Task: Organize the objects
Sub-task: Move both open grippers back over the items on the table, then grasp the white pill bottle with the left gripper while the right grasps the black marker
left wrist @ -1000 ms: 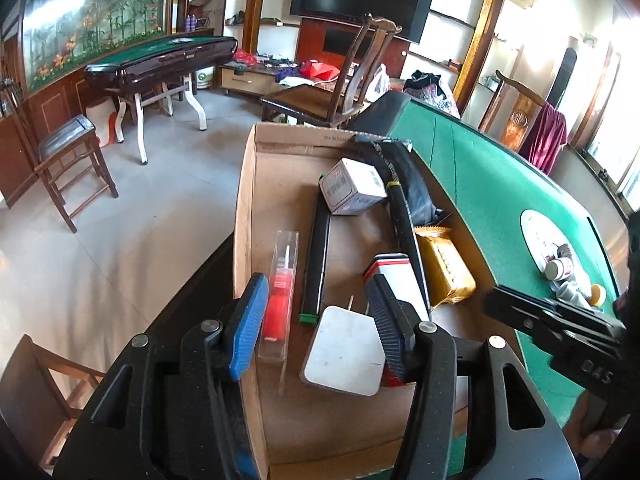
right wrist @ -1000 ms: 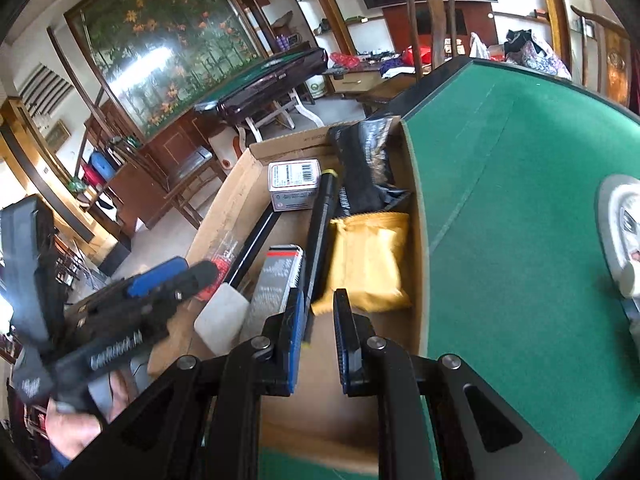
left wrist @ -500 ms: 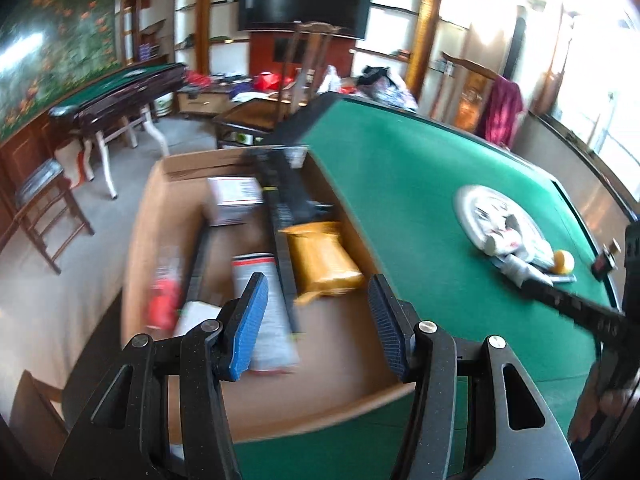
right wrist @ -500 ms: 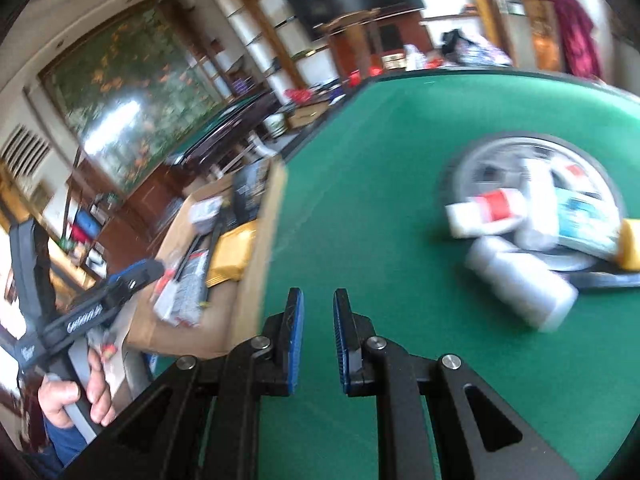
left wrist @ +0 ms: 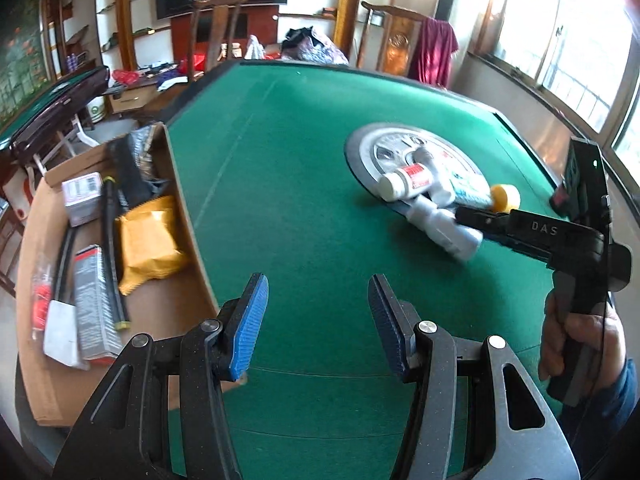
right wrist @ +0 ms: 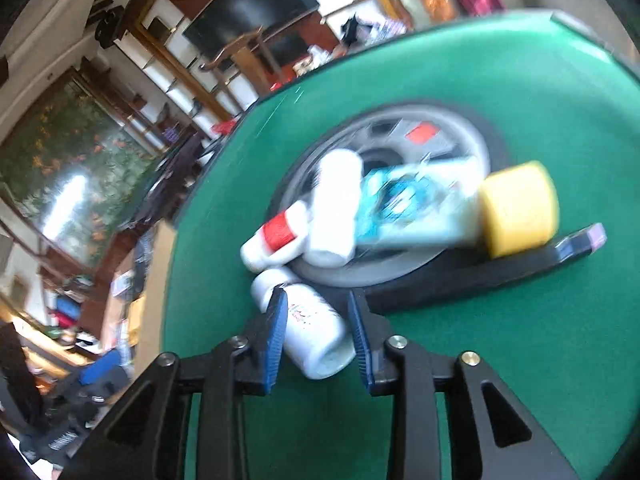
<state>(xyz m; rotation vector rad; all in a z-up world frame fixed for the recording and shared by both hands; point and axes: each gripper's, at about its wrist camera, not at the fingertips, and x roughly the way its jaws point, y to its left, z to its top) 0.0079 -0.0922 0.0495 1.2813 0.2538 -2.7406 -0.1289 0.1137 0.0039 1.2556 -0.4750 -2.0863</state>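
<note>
- The left wrist view looks forward and steeply down along the left gripper (left wrist: 318, 304) fingers, hovering over the near edge of the green surface (left wrist: 304, 184). It faces across it toward shelves and windows, with the cardboard box (left wrist: 188, 236) at left.
- The right wrist view looks down along the right gripper (right wrist: 318, 320) fingers from very close to a white bottle (right wrist: 316, 332), tilted and blurred.
- Both views share the round plate (left wrist: 368, 148) (right wrist: 400, 268), the yellow-capped tube (left wrist: 505, 197) (right wrist: 516, 208), the white bottle (left wrist: 448, 228) and the green surface (right wrist: 520, 80).
- The left view also takes in the right gripper (left wrist: 476, 216) from the side.
</note>
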